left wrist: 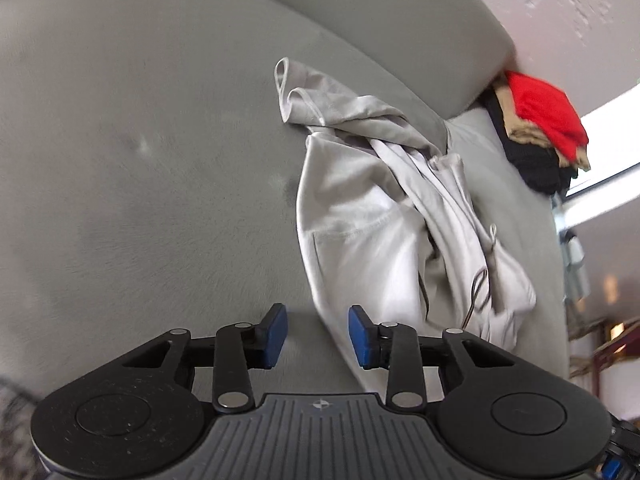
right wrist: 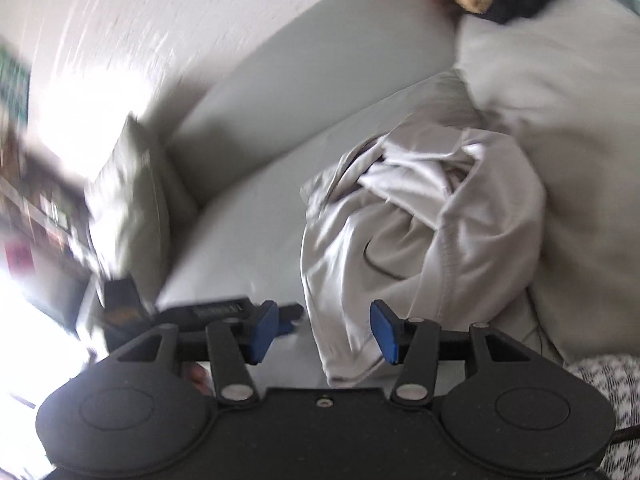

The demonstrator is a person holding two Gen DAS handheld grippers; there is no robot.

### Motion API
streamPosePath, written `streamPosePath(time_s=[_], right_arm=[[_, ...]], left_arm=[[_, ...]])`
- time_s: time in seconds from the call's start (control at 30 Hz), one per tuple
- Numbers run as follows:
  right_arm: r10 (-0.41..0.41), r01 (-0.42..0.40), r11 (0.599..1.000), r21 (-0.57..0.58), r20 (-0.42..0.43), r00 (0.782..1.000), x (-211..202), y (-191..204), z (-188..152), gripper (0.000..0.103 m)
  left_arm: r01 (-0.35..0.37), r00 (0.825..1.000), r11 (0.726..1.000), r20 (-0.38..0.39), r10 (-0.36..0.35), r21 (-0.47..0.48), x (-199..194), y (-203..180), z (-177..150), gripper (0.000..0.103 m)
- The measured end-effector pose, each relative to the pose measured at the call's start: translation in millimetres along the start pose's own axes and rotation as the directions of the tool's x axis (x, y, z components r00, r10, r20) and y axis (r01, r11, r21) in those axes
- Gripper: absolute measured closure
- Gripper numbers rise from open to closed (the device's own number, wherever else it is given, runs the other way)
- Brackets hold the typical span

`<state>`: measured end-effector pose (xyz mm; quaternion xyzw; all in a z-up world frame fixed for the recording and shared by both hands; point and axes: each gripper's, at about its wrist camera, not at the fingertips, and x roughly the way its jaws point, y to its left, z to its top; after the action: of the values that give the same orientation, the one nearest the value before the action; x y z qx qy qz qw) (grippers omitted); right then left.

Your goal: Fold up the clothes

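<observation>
Garment: pale grey top lies crumpled on the grey sofa seat, right of centre, near the folded pile.
Left claw: parted, empty, the near hem just ahead.
Right claw: parted, empty, above the near edge.
Advice: pinch one corner each, lift, spread flat first.

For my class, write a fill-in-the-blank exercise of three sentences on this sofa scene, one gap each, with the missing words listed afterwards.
1. The crumpled pale grey garment lies on a grey ____.
2. On top of the stack of folded clothes by the sofa's backrest lies a piece coloured ____.
3. Both the left gripper and the right gripper have pads coloured ____, with no cloth clamped between them.

Missing words: sofa; red; blue
</observation>
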<state>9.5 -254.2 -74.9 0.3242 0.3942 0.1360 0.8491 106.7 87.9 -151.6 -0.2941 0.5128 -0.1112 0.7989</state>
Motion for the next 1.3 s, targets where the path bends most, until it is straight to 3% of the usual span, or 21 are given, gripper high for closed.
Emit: streamPosePath(time_s=[0.2,0.3,0.5,0.53,0.63,0.73,0.8,0.97,1.1,1.3], right_arm=[[-0.005,-0.002,0.995,0.103,0.067,0.998,-6,-28,15,0.053],[-0.012,0.000,0.992,0.129,0.090,0.996,-8,-37,19,0.053],[-0.031,0.012,0.987,0.161,0.118,0.993,-6,-51,26,0.053],[-0.039,0.018,0.986,0.166,0.122,0.992,-7,-53,26,0.053],[-0.077,0.052,0.983,0.175,0.136,0.988,-8,-58,25,0.053],[-0.141,0.117,0.979,0.165,0.144,0.979,-9,-60,26,0.052],[-0.203,0.179,0.970,0.162,0.144,0.969,-8,-59,28,0.052],[-0.299,0.280,0.950,0.135,0.145,0.943,-4,-54,44,0.052],[-0.401,0.395,0.915,0.079,0.098,0.911,26,-46,78,0.038],[-0.552,0.551,0.834,-0.045,-0.051,0.832,89,-33,116,0.041]], left_arm=[[0.152,0.986,0.974,-0.048,-0.162,-0.167,23,24,13,0.065],[0.190,0.976,0.960,-0.062,-0.206,-0.205,34,29,18,0.064],[0.216,0.969,0.961,-0.086,-0.233,-0.173,52,23,31,0.065],[0.209,0.970,0.964,-0.088,-0.225,-0.164,53,23,34,0.067],[0.130,0.987,0.985,-0.074,-0.139,-0.116,51,15,37,0.095],[0.013,1.000,1.000,0.002,-0.013,-0.020,33,-3,32,0.100],[-0.062,0.995,0.996,0.081,0.057,0.061,11,-18,24,0.100],[-0.075,0.977,0.996,0.203,0.063,0.052,-49,-25,0,0.100],[-0.053,0.979,0.998,0.198,0.050,0.013,-65,-25,-12,0.100],[-0.057,0.982,0.998,0.182,0.049,0.038,-62,-33,-22,0.100]])
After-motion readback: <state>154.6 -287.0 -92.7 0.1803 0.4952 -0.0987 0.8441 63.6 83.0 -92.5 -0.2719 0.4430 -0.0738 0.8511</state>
